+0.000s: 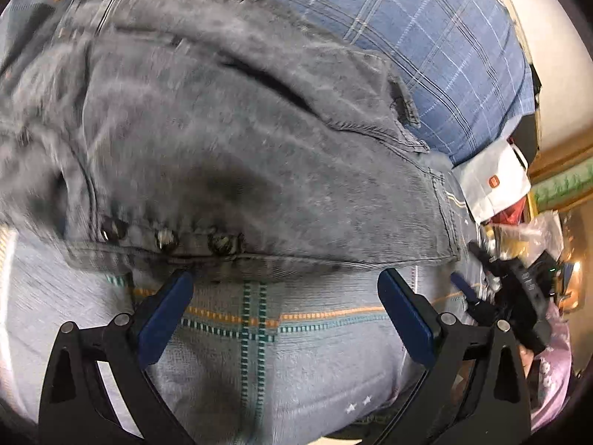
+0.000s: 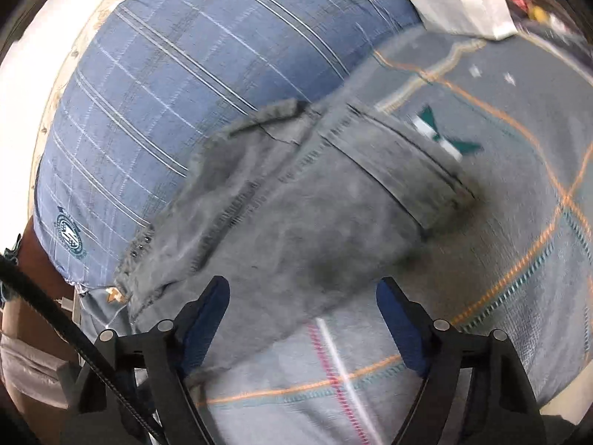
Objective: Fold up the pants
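Note:
Grey denim pants (image 1: pixel 237 155) lie bunched on a pale blue bedspread (image 1: pixel 259 352) with orange and teal stripes. The edge with its metal buttons (image 1: pixel 166 239) lies just beyond my left gripper (image 1: pixel 285 282), which is open and empty above the bedspread. In the right wrist view the pants (image 2: pixel 296 215) show a pocket seam and a folded hem. My right gripper (image 2: pixel 302 289) is open, its fingers either side of the pants' near edge, holding nothing. The right gripper also shows at the left wrist view's right edge (image 1: pixel 519 296).
A blue plaid pillow (image 1: pixel 426 55) lies behind the pants; it also shows in the right wrist view (image 2: pixel 166 92). A white paper bag (image 1: pixel 493 181) and assorted clutter sit at the bed's right side. A white wall (image 1: pixel 548 37) is beyond.

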{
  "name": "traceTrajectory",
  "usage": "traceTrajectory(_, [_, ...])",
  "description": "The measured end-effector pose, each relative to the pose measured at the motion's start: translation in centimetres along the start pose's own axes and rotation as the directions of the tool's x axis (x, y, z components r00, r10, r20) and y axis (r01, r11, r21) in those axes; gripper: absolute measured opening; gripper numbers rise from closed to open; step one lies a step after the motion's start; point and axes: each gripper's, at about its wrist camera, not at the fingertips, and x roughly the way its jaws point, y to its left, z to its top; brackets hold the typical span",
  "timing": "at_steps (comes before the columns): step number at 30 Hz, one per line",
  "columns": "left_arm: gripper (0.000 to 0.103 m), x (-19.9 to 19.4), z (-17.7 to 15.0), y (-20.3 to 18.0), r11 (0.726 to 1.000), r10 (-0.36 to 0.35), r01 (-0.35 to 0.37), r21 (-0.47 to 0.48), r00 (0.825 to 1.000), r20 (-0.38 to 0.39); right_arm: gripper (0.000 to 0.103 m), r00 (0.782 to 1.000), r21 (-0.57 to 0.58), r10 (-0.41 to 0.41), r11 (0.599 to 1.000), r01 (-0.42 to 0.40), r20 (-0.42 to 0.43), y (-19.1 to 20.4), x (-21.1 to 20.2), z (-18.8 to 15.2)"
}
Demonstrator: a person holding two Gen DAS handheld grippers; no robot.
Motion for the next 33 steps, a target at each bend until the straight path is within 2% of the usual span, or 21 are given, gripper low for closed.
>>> traceTrajectory(2, [0.099,0.9,-0.3,0.9,0.999,-0.010,0.009,-0.044,1.000,-0.017,0.066,0.999,0.034,0.025,0.999,-0.024,-0.041,-0.9,1.3,0.0])
traceTrajectory(4, [0.098,0.2,-0.1,0.4,0.999,-0.023,0.023,-0.026,1.000,0.011,0.065,0.997,0.052,0.048,0.998,-0.044,-0.063,-1.0,2.2,0.0])
traceTrajectory(7, [0.098,0.4,0.3,0.8,0.995,-0.067,0.068,-0.067,0.998,0.016,0.062,0.995,0.053,0.079,0.996,-0.076,-0.060,-0.4,3.4,0.4])
traceTrajectory(9, [0.089,0.3,0.6,1.9,0.990,-0.082,0.082,-0.118,0.997,0.004,0.052,0.997,0.044,0.061,0.997,-0.059,-0.041,0.0,3.8,0.5])
traceTrajectory(11, [0.087,-0.2,0.7,2.8,0.979,-0.121,0.118,-0.167,0.993,-0.004,0.035,0.998,0.052,0.051,0.997,-0.049,-0.024,-0.2,3.6,0.6])
traceTrajectory(12, [0.087,-0.3,0.7,3.2,0.970,-0.147,0.142,-0.199,0.989,-0.011,0.033,0.998,0.065,0.052,0.997,-0.051,-0.020,-0.4,3.6,0.8])
traceTrajectory(15, [0.087,-0.1,0.8,4.0,0.961,-0.166,0.158,-0.227,0.986,-0.014,0.032,0.997,0.120,0.075,0.990,-0.073,-0.015,-1.4,3.6,0.8])
traceTrajectory(17, [0.087,-0.1,1.2,4.3,0.960,-0.168,0.165,-0.226,0.986,0.003,0.035,0.997,0.122,0.078,0.990,-0.076,-0.013,-1.4,3.6,1.0])
traceTrajectory(21, [0.087,0.0,2.3,5.4,0.939,-0.189,0.195,-0.282,0.981,0.049,0.035,0.997,0.136,0.077,0.988,-0.076,-0.004,-1.6,3.5,1.0])
traceTrajectory(24, [0.084,0.2,2.9,5.6,0.940,-0.193,0.202,-0.276,0.979,0.061,0.033,0.997,0.157,0.079,0.984,-0.079,0.006,-2.1,3.3,1.0])
traceTrajectory(25, [0.079,0.1,3.0,5.4,0.945,-0.175,0.187,-0.270,0.982,0.069,0.033,0.997,0.156,0.078,0.985,-0.078,0.008,-2.3,3.2,0.9])
traceTrajectory(27, [0.044,0.0,2.6,5.3,0.958,-0.094,0.108,-0.264,0.993,0.067,0.030,0.998,0.141,0.056,0.988,-0.058,0.019,-2.2,3.0,0.9])
traceTrajectory(29, [0.030,-0.2,2.3,5.5,0.963,-0.057,0.073,-0.259,0.996,0.066,0.029,0.999,0.131,0.028,0.991,-0.032,0.034,-2.1,2.8,1.1])
traceTrajectory(31, [0.023,-0.1,2.3,6.2,0.955,-0.083,0.097,-0.280,0.995,0.061,0.025,0.998,0.129,-0.004,0.992,-0.003,0.055,-2.2,2.5,1.3])
traceTrajectory(32, [0.008,-0.3,2.2,6.5,0.954,-0.079,0.094,-0.286,0.995,0.063,0.022,0.998,0.126,-0.017,0.992,0.009,0.064,-2.3,2.3,1.5])
traceTrajectory(33, [0.007,-0.6,2.2,6.7,0.955,-0.077,0.095,-0.280,0.994,0.072,0.011,0.997,0.115,-0.021,0.993,0.013,0.070,-2.2,2.1,1.6])
